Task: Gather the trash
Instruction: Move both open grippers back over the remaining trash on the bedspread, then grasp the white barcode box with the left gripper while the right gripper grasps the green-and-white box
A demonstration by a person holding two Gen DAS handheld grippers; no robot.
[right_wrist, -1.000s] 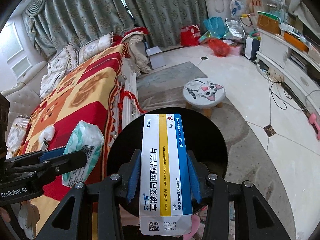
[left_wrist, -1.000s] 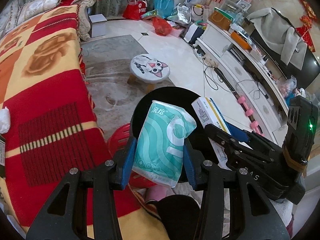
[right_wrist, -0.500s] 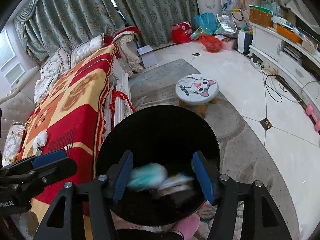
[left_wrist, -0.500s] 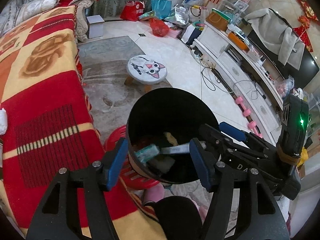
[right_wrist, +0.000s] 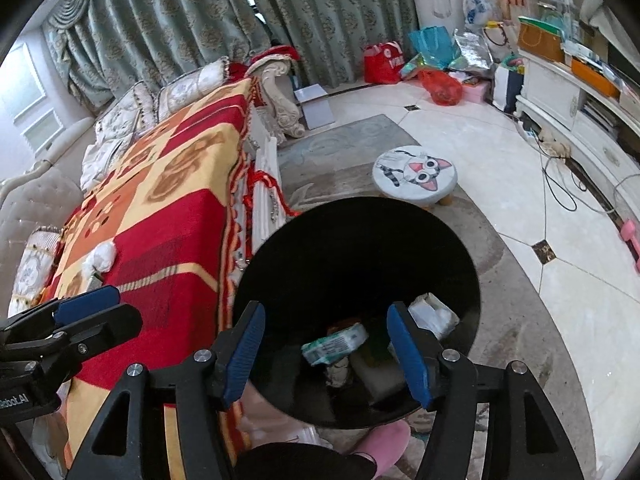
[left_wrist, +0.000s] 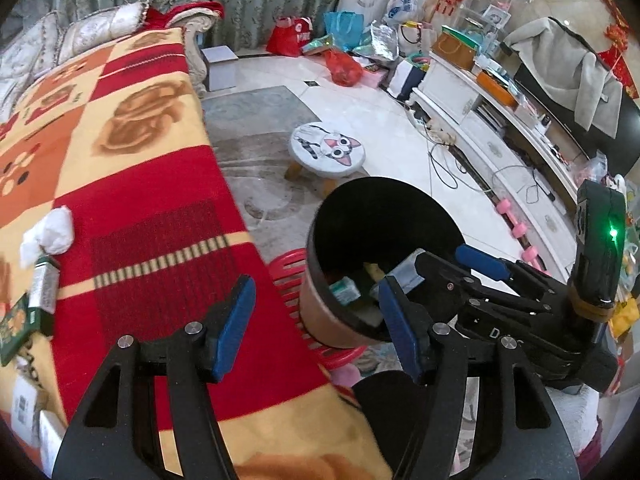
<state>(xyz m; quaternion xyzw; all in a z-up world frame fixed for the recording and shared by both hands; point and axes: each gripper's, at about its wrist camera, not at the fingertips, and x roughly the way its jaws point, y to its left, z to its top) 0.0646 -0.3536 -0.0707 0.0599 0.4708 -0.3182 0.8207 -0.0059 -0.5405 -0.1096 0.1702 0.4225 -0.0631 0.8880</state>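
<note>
A black trash bin [left_wrist: 380, 216] [right_wrist: 360, 240] stands on the floor beside the blanket-covered sofa. Inside it lie a green tissue pack [right_wrist: 334, 343] [left_wrist: 343, 289] and other trash. My left gripper [left_wrist: 316, 320] is open and empty, over the sofa edge left of the bin. My right gripper [right_wrist: 326, 354] is open and empty above the bin; it also shows in the left wrist view [left_wrist: 440, 276]. On the blanket lie a crumpled white tissue [left_wrist: 50, 230] [right_wrist: 102, 256], a small grey box [left_wrist: 44, 288] and a green packet [left_wrist: 16, 328].
A cat-face stool [left_wrist: 327, 151] [right_wrist: 414, 174] stands beyond the bin. A red stool [left_wrist: 292, 276] sits under the bin. A white TV cabinet [left_wrist: 500, 136] with cables runs along the right. Bags [right_wrist: 436, 84] lie by the curtains.
Both grippers opened and dropped the tissue pack and the medicine box into the bin. The left gripper then swung left toward the sofa.
</note>
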